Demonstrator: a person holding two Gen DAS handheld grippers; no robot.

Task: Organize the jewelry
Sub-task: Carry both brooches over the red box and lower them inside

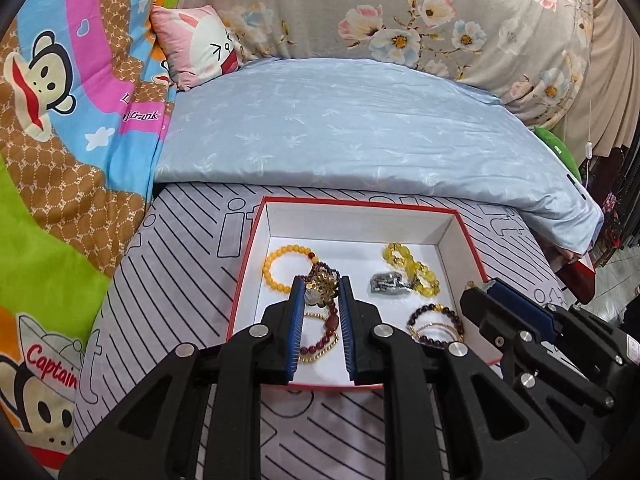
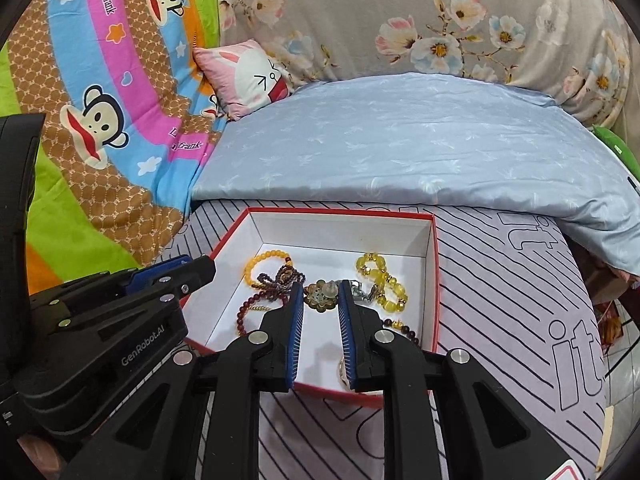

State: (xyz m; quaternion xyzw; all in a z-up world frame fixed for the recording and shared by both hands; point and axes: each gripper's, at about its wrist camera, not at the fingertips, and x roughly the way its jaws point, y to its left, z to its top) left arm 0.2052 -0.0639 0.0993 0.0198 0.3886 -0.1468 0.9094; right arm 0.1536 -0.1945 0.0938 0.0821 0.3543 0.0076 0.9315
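A red box point(image 1: 448, 211) with a white inside lies on the striped bed sheet and holds several bead bracelets. An orange bracelet point(image 1: 278, 266) lies at the far left, a yellow faceted one point(image 1: 408, 266) at the far right, and a dark red one point(image 1: 436, 322) at the near right. A gold flower brooch point(image 1: 323, 286) lies on a dark red strand. My left gripper point(image 1: 320, 283) is open over the brooch. My right gripper point(image 2: 320, 290) is open above the box point(image 2: 434, 280), framing the brooch point(image 2: 318, 298). The right gripper also shows in the left wrist view point(image 1: 486, 286).
A folded light blue quilt point(image 1: 352, 136) lies behind the box. A cartoon monkey blanket point(image 1: 68, 120) covers the left side. A small pink pillow point(image 1: 200, 44) and a grey flowered duvet point(image 1: 400, 12) lie at the back. The bed's right edge point(image 2: 600, 360) drops to the floor.
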